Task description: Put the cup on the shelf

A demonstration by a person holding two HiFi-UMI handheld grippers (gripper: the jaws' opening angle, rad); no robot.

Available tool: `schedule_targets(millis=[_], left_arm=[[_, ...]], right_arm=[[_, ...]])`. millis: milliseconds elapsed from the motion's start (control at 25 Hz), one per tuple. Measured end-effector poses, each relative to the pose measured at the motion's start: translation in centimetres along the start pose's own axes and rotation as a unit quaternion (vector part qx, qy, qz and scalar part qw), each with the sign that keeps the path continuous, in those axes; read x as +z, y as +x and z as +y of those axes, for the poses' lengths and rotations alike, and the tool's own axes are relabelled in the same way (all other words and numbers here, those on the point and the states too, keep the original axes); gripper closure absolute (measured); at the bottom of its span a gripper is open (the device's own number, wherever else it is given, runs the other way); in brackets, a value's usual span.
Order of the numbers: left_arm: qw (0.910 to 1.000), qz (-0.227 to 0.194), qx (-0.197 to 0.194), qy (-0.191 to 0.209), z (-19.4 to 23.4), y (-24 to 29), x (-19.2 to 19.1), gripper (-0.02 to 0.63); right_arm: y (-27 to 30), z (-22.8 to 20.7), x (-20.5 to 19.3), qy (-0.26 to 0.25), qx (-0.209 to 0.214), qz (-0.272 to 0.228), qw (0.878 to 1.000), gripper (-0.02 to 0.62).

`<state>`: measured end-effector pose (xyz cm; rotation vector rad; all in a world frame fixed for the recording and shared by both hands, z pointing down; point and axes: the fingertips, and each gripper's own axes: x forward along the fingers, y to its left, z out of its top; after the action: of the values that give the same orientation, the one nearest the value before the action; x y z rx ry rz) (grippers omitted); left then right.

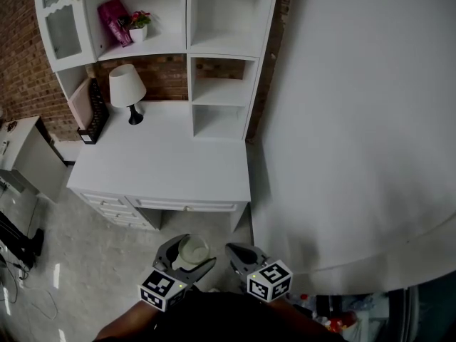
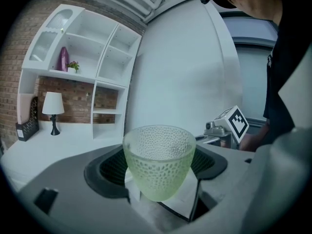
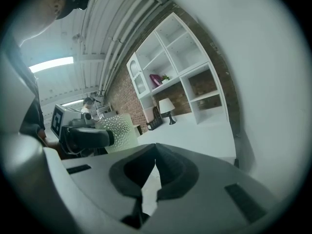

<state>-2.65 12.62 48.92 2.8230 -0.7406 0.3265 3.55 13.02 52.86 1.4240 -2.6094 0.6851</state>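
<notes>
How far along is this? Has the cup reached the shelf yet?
Not yet. Done: the cup is picked up, held upright by the left gripper. In hand: it sits low near the person, short of the desk; the right gripper is shut and empty. Left: carry it to the shelf above the desk, set it in a free compartment, let go.

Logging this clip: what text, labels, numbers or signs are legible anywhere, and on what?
No readable text in any view.
Left marker cube, right marker cube: black-and-white square patterns, no letters.
Pink package: any print too small to read.
Cup: dimpled, no label.
</notes>
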Motion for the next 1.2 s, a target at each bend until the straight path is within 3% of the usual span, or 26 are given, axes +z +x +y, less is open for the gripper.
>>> schedule_targets(millis=[480,680,1200], left_arm=[[0.9999,0.013,-0.005,-0.007,2.0,2.6,-0.8,0.223],[0.9999,0.006,-0.011,-0.009,4.0,4.4,0.2,0.224],[0.9995,0.011,-0.029,-0.011,12.9,10.1,3.7,0.224]], right_arm=[[1.5,-2.7,-0.6,0.011,-0.006,0.008,1.000,0.591],[2.8,-4.4,1.1,0.002,-0.016,0.006,1.000,0.591],[10.2,-9.9,6.0,0.008,-0.039,0.012,0.999,0.591]])
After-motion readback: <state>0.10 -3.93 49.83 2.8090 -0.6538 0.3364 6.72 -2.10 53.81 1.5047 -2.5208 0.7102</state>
